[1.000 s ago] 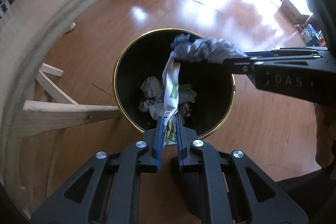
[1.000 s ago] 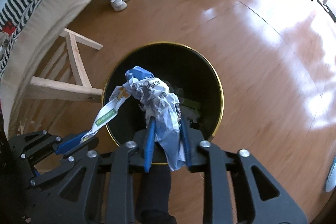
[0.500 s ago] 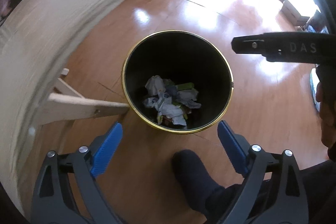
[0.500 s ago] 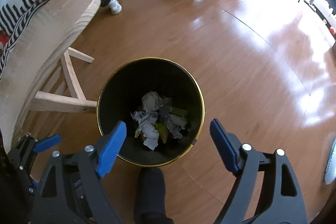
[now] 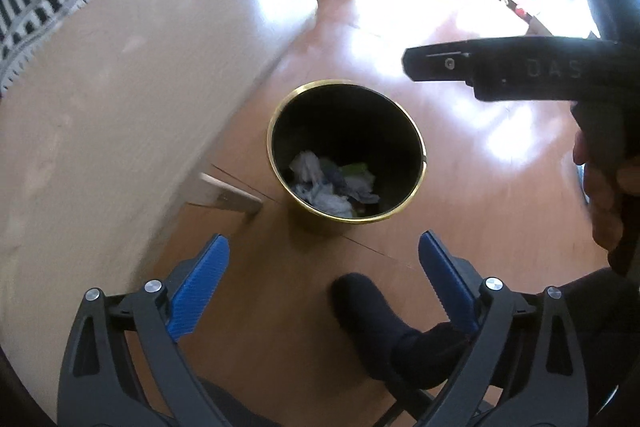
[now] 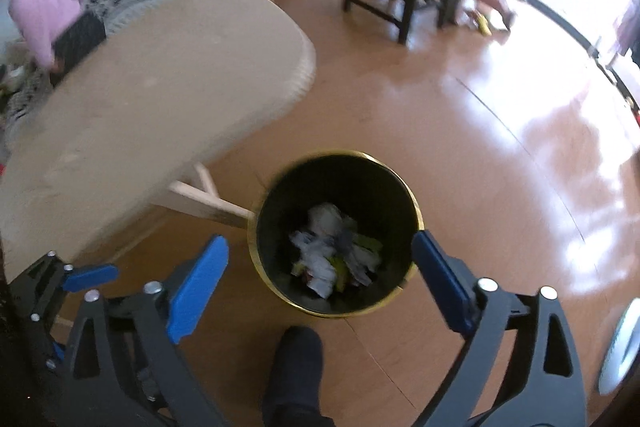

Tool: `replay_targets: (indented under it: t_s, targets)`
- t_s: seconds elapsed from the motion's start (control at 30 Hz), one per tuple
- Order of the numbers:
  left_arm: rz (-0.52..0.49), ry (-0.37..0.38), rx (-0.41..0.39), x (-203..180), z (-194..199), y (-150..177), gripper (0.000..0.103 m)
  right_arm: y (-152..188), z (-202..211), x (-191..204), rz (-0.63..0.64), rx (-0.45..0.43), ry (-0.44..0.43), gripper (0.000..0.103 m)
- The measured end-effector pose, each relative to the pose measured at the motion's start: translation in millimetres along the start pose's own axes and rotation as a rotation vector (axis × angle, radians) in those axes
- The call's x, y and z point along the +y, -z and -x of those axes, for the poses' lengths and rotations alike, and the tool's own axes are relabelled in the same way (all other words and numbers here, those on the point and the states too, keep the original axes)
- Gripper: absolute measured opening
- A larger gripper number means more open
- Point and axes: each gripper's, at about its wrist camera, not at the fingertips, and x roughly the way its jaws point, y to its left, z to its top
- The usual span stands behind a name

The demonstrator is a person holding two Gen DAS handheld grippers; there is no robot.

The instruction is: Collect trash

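Drop step judged done; next move likely called for search of round tabletop point(image 6: 140, 99) for more litter; left gripper point(image 5: 324, 283) and right gripper point(image 6: 320, 275) both spread wide, empty, above floor beside table edge; crumpled paper and wrappers point(image 6: 332, 255) lay at bottom of black, gold-rimmed round bin point(image 6: 416, 211); glossy wood floor point(image 6: 440, 131); blue ribbed pads point(image 5: 200, 283).

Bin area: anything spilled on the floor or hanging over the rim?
Nothing stands out. The bin stands upright beside the table, the crumpled trash lies at its bottom, and both the left tongs and right tongs are open and empty.
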Motion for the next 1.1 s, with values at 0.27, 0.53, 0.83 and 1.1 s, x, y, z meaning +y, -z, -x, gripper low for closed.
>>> replay_targets:
  t_s: [0.27,0.53,0.83,1.1]
  targets:
    - [0.119,-0.017,-0.050,57,56,19,0.093,-22,24,65,0.097,-0.079,-0.058,0.094]
    - [0.304,-0.129,-0.086,150,96,56,0.093,-46,14,161,0.212,-0.082,-0.141,0.094]
    - [0.520,-0.337,-0.120,249,141,121,0.093,-48,-16,302,0.394,-0.030,-0.220,0.094]
    - [0.721,-0.461,-0.132,312,165,170,0.095,-32,-36,388,0.514,-0.004,-0.270,0.094]
